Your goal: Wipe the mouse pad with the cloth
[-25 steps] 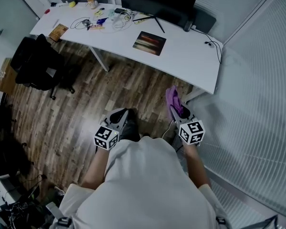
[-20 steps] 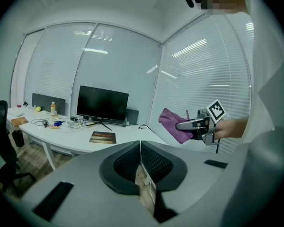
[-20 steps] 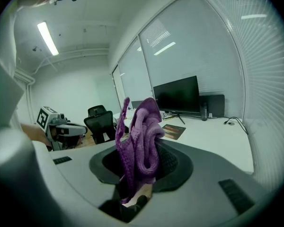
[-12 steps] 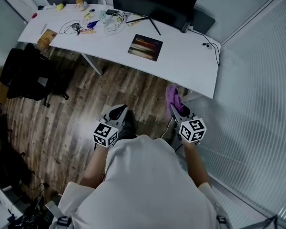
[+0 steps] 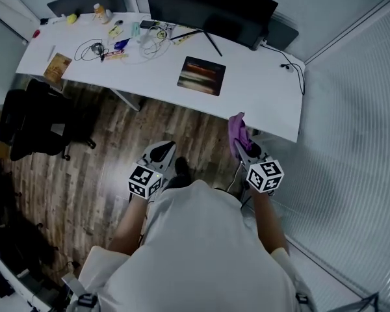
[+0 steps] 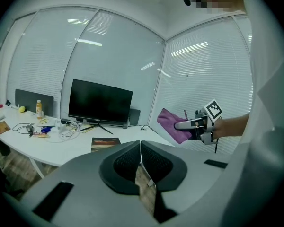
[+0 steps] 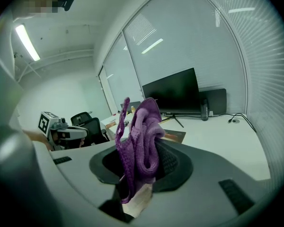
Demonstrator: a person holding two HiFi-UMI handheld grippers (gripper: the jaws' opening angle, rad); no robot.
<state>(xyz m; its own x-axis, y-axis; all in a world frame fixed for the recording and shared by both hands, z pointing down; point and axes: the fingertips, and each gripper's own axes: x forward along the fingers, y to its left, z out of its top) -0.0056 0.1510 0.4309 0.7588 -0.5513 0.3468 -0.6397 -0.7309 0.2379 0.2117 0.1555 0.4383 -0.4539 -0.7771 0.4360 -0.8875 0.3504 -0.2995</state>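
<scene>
Gripping a crumpled purple knitted cloth (image 5: pixel 236 129) tight in its jaws, the right tool (image 5: pixel 242 145) hangs short of the white tabletop (image 5: pixel 263 93). The dark rectangular mouse pad (image 5: pixel 201 76) lies flat there near the front edge, well apart from the cloth. The left tool (image 5: pixel 164 150) is clenched on nothing. For a clean wipe, the bunched cloth should probably land broadly at one pad edge, with the empty tool pinning a corner against sliding.
</scene>
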